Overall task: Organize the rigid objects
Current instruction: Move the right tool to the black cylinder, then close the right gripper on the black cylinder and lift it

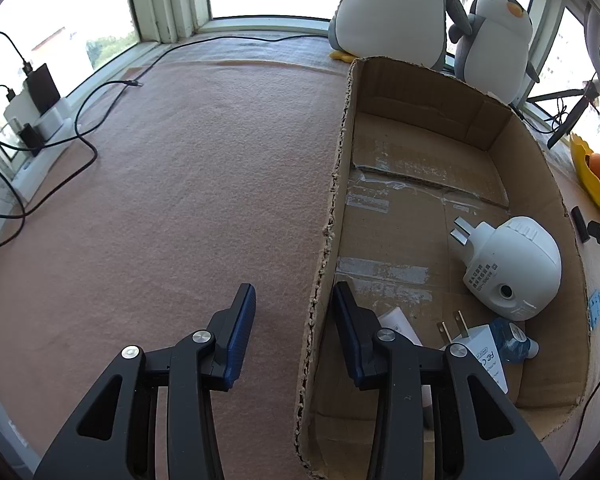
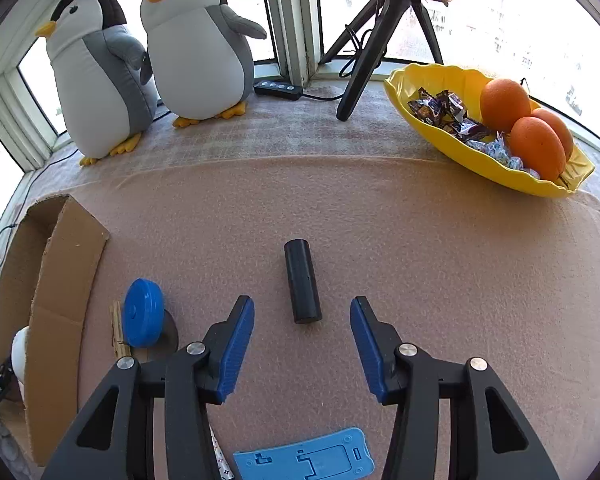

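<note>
A black cylinder [image 2: 302,282] lies on the pink felt, just ahead of my right gripper [image 2: 302,312], which is open and empty with its fingers either side of the cylinder's near end. A blue round disc [image 2: 142,313] stands on edge to the left, and a light-blue flat case [image 2: 306,458] lies below the gripper. My left gripper [image 1: 294,300] is open and empty, straddling the left wall of a cardboard box [image 1: 332,208]. Inside the box lie a white round plug device [image 1: 512,268], a white plug adapter [image 1: 480,348] and a small blue bottle [image 1: 512,338].
Two plush penguins [image 2: 198,44] stand at the back by the window. A yellow bowl [image 2: 420,80] with oranges and sweets sits at right, beside a black tripod [image 2: 380,28]. Chargers and cables [image 1: 40,120] lie on the left sill. The box [image 2: 56,280] is at the left in the right wrist view.
</note>
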`<state>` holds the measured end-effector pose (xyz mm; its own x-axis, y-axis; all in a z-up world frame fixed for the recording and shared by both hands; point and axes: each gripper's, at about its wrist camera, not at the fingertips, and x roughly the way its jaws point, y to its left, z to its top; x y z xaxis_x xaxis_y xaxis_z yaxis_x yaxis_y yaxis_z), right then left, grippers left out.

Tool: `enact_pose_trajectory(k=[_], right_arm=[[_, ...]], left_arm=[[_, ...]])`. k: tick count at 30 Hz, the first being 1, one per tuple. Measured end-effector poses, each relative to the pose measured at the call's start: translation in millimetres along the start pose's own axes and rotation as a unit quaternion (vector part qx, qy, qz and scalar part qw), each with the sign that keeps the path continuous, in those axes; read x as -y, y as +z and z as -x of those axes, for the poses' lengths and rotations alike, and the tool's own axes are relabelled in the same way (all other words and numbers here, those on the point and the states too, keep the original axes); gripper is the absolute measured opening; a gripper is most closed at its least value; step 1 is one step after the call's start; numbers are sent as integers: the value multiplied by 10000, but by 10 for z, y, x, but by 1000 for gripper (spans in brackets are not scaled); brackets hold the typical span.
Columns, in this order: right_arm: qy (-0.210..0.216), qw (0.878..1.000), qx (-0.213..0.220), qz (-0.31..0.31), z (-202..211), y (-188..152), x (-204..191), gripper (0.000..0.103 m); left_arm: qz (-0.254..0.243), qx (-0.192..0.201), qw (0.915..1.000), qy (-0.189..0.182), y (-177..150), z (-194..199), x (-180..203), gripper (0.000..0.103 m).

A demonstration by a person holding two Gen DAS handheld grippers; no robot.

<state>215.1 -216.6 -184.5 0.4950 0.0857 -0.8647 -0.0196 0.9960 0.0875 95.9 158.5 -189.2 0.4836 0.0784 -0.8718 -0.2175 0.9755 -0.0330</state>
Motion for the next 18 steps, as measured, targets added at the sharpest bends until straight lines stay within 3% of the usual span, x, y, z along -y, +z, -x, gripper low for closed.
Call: enact_pose_trajectory(k=[18], right_arm=[[-177,9994,-203,217,-299,98,-21,21]], left_arm=[[-9,0,10000,21,9,-1,2,38]])
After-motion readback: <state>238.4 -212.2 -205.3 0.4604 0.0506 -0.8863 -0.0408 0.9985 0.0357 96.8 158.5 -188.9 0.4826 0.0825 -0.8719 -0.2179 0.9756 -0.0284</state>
